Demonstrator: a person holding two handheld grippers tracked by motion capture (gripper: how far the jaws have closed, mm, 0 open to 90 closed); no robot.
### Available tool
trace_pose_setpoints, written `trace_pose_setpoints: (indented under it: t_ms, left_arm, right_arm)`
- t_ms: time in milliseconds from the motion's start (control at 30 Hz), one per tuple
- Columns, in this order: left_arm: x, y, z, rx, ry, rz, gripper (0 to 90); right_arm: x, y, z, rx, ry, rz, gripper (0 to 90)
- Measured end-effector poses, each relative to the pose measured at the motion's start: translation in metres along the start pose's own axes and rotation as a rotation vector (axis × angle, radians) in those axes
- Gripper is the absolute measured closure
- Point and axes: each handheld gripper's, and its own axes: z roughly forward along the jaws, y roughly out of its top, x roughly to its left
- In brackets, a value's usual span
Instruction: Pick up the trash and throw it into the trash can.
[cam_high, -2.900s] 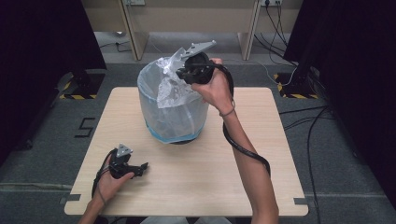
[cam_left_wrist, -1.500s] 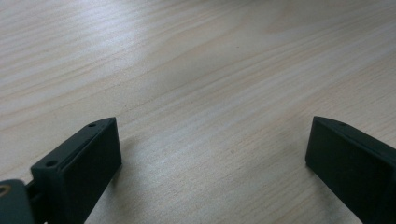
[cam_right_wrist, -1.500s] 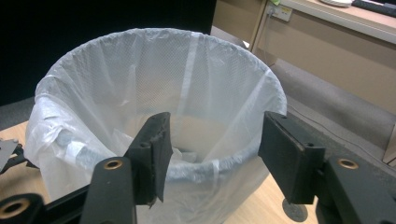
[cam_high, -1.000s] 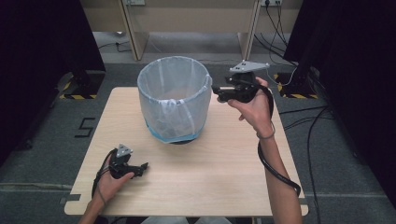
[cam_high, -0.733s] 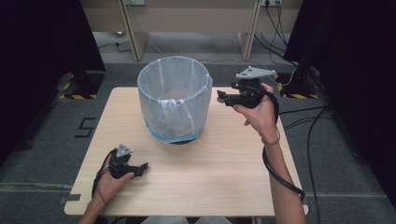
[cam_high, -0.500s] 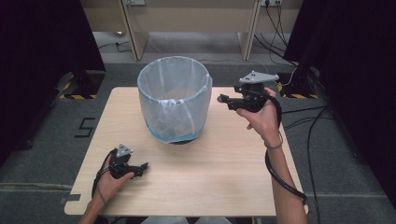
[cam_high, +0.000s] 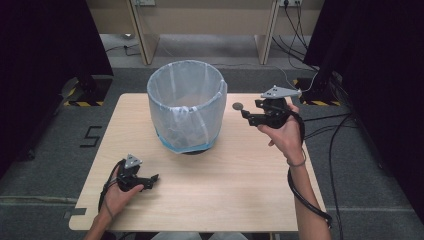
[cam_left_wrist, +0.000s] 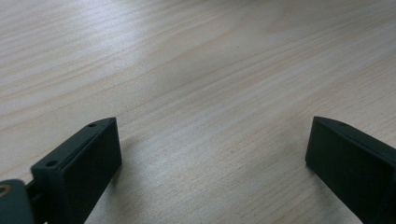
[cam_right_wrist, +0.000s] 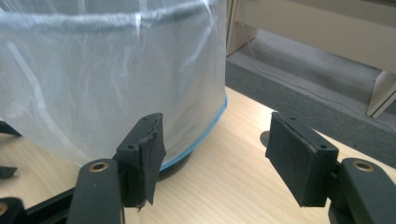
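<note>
1. A light wooden table (cam_high: 240, 180) is seen on a grey carpeted floor (cam_high: 45, 145), with dark curtains at both sides and pale desk legs (cam_high: 137, 35) beyond its far edge. A black "5" mark (cam_high: 90, 136) is laid on the floor out past the left gripper, off the table's edge, and yellow-and-black striped bases (cam_high: 82, 100) are set near both far corners.

2. The left gripper (cam_high: 148, 181) is held low at the table's near side, its jaws spread wide with bare wood grain between them in the left gripper view (cam_left_wrist: 210, 154). Nothing is gripped.

3. The right gripper (cam_high: 244, 113) is held above the table's far right part, jaws pointed toward the bin and spread apart around nothing, as shown in the right gripper view (cam_right_wrist: 215, 158). Worn, frayed padding is seen on one of its jaws.

4. A bin (cam_high: 186, 107) is stood upright just ahead of the right gripper's jaws and well beyond the left gripper. It is lined with a translucent plastic bag (cam_right_wrist: 93, 70) folded over the rim, a blue edge running round the lower outside. Only the liner can be made out inside.

5. A small dark round mark (cam_high: 238, 106) is seen on the table between the right gripper's tips and the bin; what it is cannot be told.

6. The bin's dark base (cam_right_wrist: 175, 163) is mostly hidden under the liner. The person's forearms are cut off by the bottom edge of the high view, and a cable (cam_high: 305, 195) is trailed along the right arm.
</note>
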Motion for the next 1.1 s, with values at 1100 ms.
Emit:
trace_pose_setpoints:
  t_ms: [1100]
  left_arm:
    - [0.0,0.0,0.0,0.0,0.0,-0.003,2.5]
  right_arm:
    - [0.009,-0.084,0.006,0.059,-0.009,0.035,35.8]
